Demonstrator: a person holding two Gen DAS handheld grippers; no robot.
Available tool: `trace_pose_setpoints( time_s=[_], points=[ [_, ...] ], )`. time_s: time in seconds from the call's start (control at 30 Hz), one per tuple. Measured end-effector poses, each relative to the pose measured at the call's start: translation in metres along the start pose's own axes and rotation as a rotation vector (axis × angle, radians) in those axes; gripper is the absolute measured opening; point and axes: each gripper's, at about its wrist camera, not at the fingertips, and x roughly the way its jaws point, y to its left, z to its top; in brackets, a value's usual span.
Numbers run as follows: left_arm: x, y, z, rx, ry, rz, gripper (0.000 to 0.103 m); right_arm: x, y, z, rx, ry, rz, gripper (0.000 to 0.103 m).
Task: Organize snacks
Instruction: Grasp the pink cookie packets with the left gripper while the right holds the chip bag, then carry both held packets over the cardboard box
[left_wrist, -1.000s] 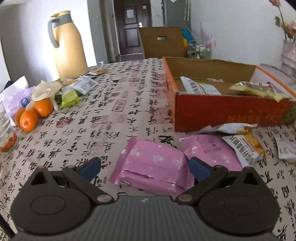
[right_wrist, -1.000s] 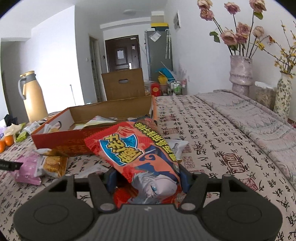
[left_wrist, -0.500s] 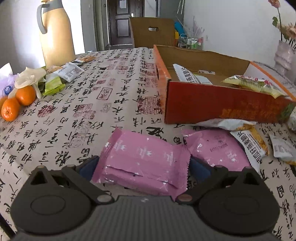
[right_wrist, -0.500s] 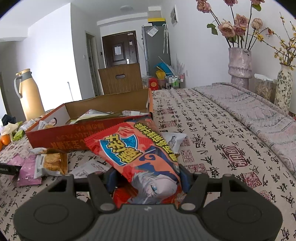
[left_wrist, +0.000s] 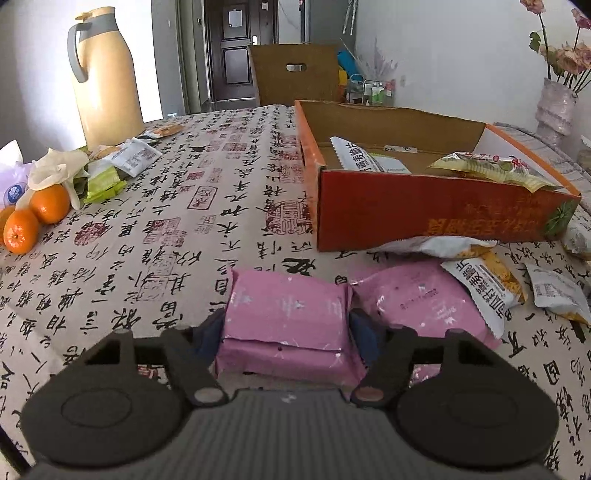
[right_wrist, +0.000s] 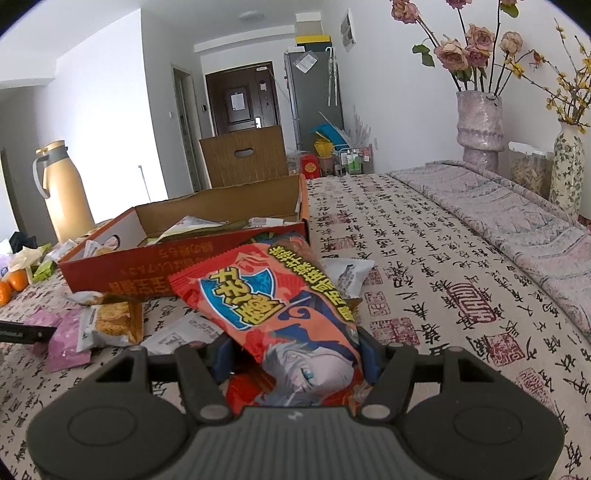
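Observation:
A pink snack packet (left_wrist: 288, 310) lies on the calligraphy tablecloth between the fingers of my left gripper (left_wrist: 286, 326). The jaws are closing and both blue pads press its sides, squeezing it narrower. A second pink packet (left_wrist: 417, 302) lies just to its right. The open orange cardboard box (left_wrist: 424, 218) stands beyond, with a few snack packets inside. My right gripper (right_wrist: 291, 350) is shut on a red snack packet (right_wrist: 266, 299) with blue and yellow print, held above the table to the right of the box (right_wrist: 155, 262).
Loose snack packets (left_wrist: 484, 280) lie in front of the box. A yellow thermos (left_wrist: 105, 77), oranges (left_wrist: 35, 214) and small wrappers sit at the far left. A wooden chair (left_wrist: 295, 74) stands behind the table. Flower vases (right_wrist: 480, 129) stand at the right edge.
The left gripper's jaws went from wide apart around the pink packet to pressed against its sides, and the packet is squeezed narrower. The right gripper keeps its hold on the red packet.

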Motion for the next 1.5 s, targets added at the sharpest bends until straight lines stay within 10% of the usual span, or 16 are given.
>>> trace_pose_setpoints(
  time_s=[0.8,1.5],
  points=[
    [-0.055,-0.021,0.007,-0.038,-0.175,0.012,0.068,-0.020,0.004,0.008,-0.013,-0.064,0.034,0.064],
    [-0.060,-0.073,0.088,-0.056,-0.320,-0.050,0.069,0.016,0.038,0.098,-0.068,-0.172,0.125,0.065]
  ],
)
